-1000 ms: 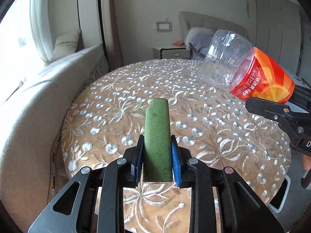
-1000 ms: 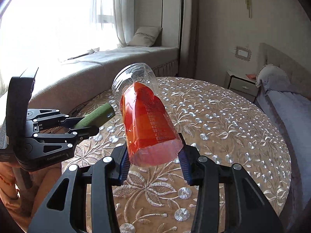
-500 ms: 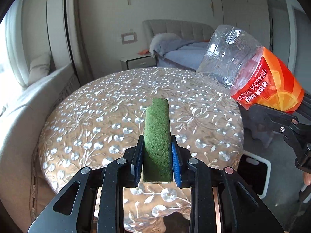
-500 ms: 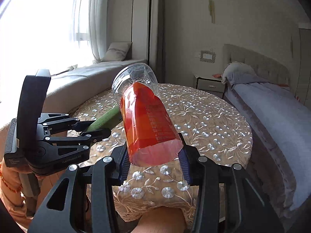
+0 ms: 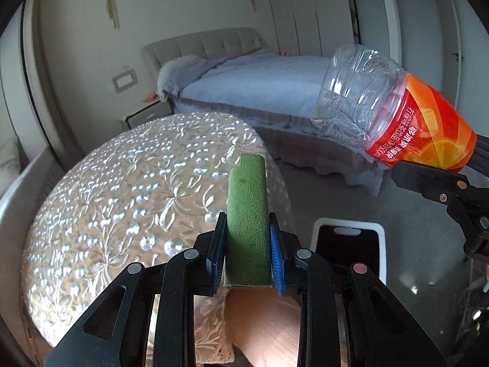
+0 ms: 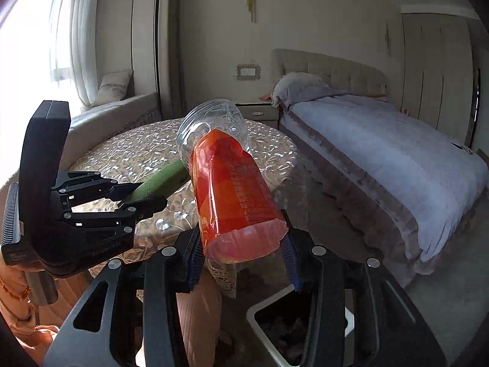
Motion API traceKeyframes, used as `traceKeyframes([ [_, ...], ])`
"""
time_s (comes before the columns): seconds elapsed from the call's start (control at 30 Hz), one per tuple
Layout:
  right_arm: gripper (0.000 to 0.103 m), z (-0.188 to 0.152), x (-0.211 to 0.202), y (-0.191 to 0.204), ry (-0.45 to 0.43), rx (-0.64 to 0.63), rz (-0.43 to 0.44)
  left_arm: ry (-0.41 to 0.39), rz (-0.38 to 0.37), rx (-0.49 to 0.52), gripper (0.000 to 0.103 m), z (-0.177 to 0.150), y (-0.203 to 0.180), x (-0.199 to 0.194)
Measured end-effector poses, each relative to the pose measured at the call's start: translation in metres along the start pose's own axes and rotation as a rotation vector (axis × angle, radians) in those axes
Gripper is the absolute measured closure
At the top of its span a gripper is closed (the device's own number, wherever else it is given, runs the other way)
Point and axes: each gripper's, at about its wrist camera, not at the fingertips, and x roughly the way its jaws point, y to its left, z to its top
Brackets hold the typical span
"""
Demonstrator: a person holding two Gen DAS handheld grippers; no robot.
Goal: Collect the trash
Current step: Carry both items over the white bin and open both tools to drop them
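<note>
My left gripper (image 5: 247, 253) is shut on a green sponge strip (image 5: 248, 214) and holds it in the air past the edge of the round table. The sponge also shows in the right wrist view (image 6: 162, 180), with the left gripper (image 6: 143, 197) beside it. My right gripper (image 6: 241, 253) is shut on an empty clear plastic bottle with an orange label (image 6: 232, 195), held tilted above the floor. The bottle also shows in the left wrist view (image 5: 391, 113). A white trash bin with a dark inside (image 5: 318, 229) stands on the floor below both grippers; it also shows in the right wrist view (image 6: 259, 327).
A round table with an embroidered gold cloth (image 5: 128, 192) is to the left. A bed with a grey-blue cover (image 6: 382, 153) stands to the right, a nightstand (image 6: 259, 111) behind. A window seat (image 6: 101, 116) runs along the left wall. Grey carpet (image 5: 336, 202) lies between table and bed.
Both grippers have swung right, away from over the table toward the floor beside it. The white bin has come into view below them. Both still hold their objects.
</note>
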Motion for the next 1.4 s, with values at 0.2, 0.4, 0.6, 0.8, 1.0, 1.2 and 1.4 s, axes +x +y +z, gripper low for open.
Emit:
traceKeyframes([
  [0.2, 0.058, -0.030, -0.004, -0.041, 0.059, 0.084, -0.105, 0.050, -0.102, 0.117, 0.078, 0.008, -0.056, 0.041],
  [0.4, 0.058, -0.060, 0.004, -0.076, 0.142, 0.172, -0.182, 0.147, -0.194, 0.198, 0.078, 0.007, -0.102, 0.092],
  [0.6, 0.058, -0.095, 0.035, -0.116, 0.244, 0.297, -0.205, 0.272, -0.264, 0.250, 0.078, -0.005, -0.132, 0.147],
  [0.8, 0.058, -0.135, 0.079, -0.137, 0.366, 0.374, -0.221, 0.430, -0.308, 0.286, 0.078, -0.031, -0.150, 0.209],
  [1.0, 0.058, -0.169, 0.113, -0.144, 0.465, 0.386, -0.221, 0.545, -0.337, 0.309, 0.078, -0.060, -0.168, 0.242],
  [1.2, 0.058, -0.187, 0.131, -0.140, 0.520, 0.376, -0.234, 0.621, -0.360, 0.317, 0.078, -0.074, -0.174, 0.263],
  [1.4, 0.053, -0.204, 0.142, -0.140, 0.576, 0.352, -0.255, 0.676, -0.391, 0.309, 0.072, -0.081, -0.181, 0.273],
])
